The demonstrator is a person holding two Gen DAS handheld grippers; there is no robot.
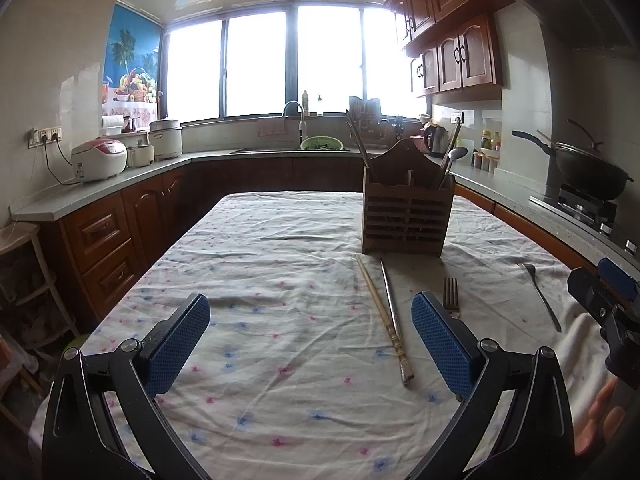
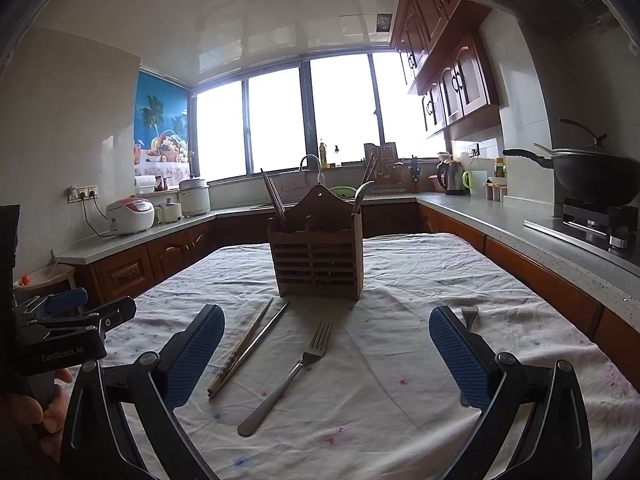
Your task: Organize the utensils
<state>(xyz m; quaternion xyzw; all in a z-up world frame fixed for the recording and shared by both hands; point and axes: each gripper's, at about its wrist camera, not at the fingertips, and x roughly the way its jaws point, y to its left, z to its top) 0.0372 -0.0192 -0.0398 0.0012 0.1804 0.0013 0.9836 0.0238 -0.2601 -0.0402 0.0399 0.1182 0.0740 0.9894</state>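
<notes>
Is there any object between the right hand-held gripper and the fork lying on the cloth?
Nothing visible blocks it. The fork lies alone on the tablecloth, between the open fingers of the right hand-held gripper. The chopsticks lie apart, to its left.

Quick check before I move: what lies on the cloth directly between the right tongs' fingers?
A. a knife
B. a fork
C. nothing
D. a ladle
B: the right wrist view shows a fork lying flat on the tablecloth between the open right tongs, tines toward the wooden utensil holder, with the pair of chopsticks to its left.
</notes>
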